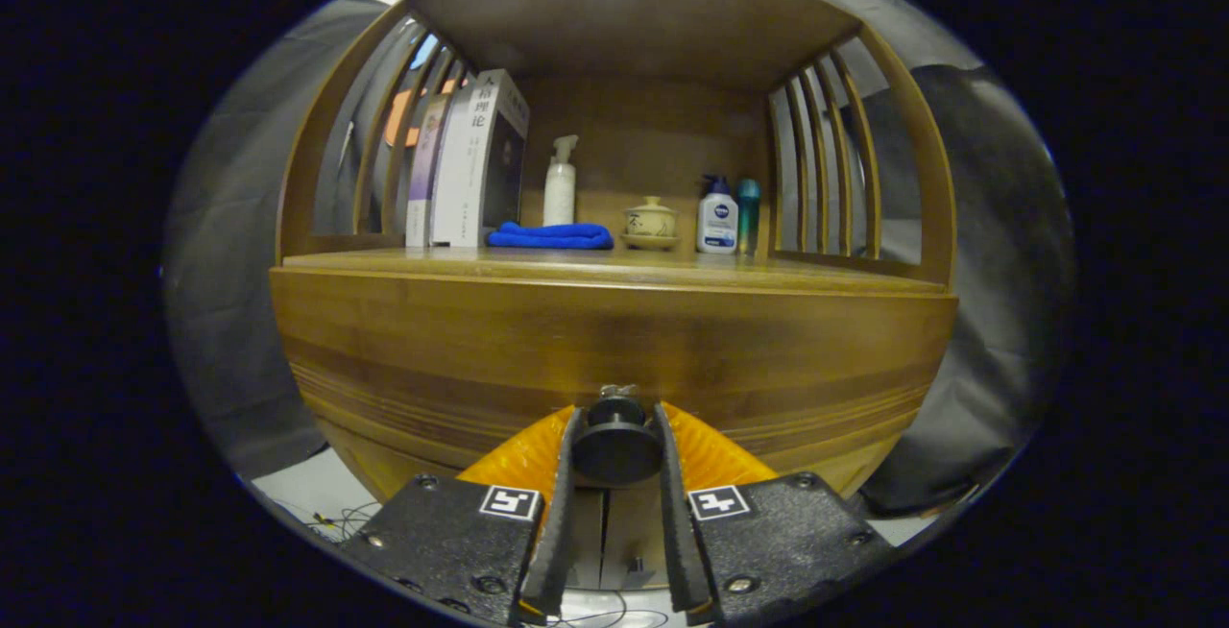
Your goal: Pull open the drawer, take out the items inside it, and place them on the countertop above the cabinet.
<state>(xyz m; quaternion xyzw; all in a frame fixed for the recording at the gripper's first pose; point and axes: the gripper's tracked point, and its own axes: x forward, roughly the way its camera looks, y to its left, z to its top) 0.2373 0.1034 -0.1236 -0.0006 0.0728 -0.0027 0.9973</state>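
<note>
the gripper [616, 436] has its two fingers clenched on the round dark knob [614, 450] of the drawer [614, 350], one finger pressed to each side of the knob, so the knob sits squarely between them near their tips. a small metal fitting [618, 390] shows just above the knob, where it meets the wood. the drawer front spreads wide just beyond the fingers, a curved band of brown wood with fine grooves low down, and it looks flush with the cabinet; what lies inside it cannot be seen. right above the drawer front, further beyond the fingers, runs the countertop [816, 275], a bare wooden ledge at its near edge. at the back of it, well beyond the fingers, things stand in a row: books [470, 162] upright off to the left, a folded blue cloth [552, 236] just beside them, a white pump bottle [560, 184] behind the cloth, a small lidded cup [650, 222] on a saucer straight ahead, then a white bottle [717, 217] with a dark cap and a slim teal bottle [748, 213] touching or nearly touching it to the right. slatted wooden sides [831, 162] close the shelf on both flanks, with a wooden top above. below the fingers a pale floor with thin cables [336, 519] shows.
</note>
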